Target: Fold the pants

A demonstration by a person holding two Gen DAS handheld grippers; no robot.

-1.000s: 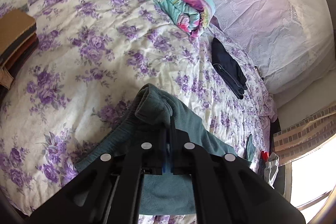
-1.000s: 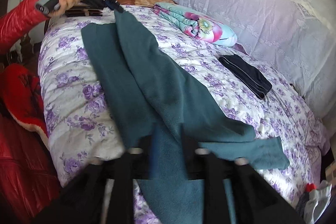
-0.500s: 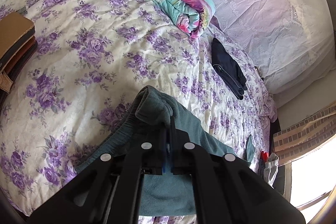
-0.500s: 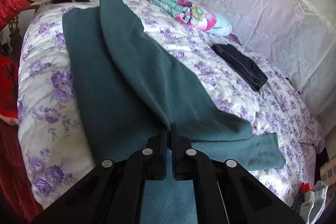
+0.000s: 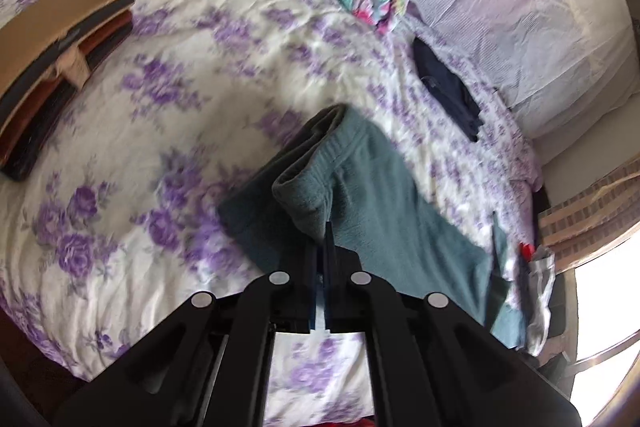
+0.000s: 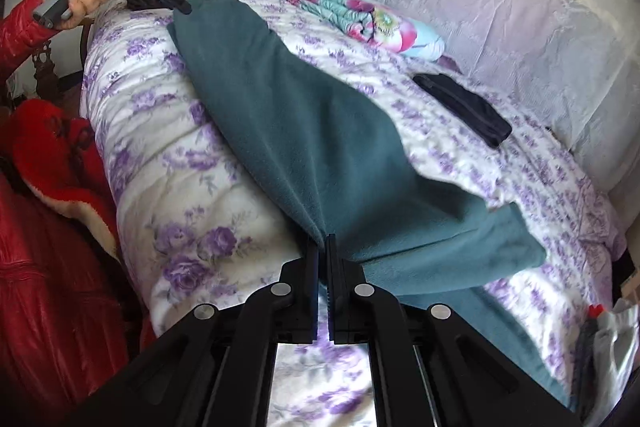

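Note:
Teal fleece pants (image 6: 304, 131) stretch along the flowered bedspread (image 6: 168, 163), held up between both grippers. My left gripper (image 5: 323, 231) is shut on the waistband end (image 5: 308, 195); it shows far left in the right wrist view (image 6: 180, 5), held by a hand in a red sleeve. My right gripper (image 6: 323, 243) is shut on the pants at the leg part. A pants leg (image 6: 460, 251) trails right on the bed.
A folded turquoise floral quilt (image 6: 372, 23) and a dark folded garment (image 6: 464, 107) lie near the white lace pillows (image 6: 500, 19). A brown cushion stack (image 5: 52, 55) sits at the bed's left. A red jacket (image 6: 48, 227) is beside the bed edge.
Both grippers have lifted and pulled the pants toward the bed's near edge. The upper layer now covers the lower one. The left gripper has swung, bringing the cushion stack closer.

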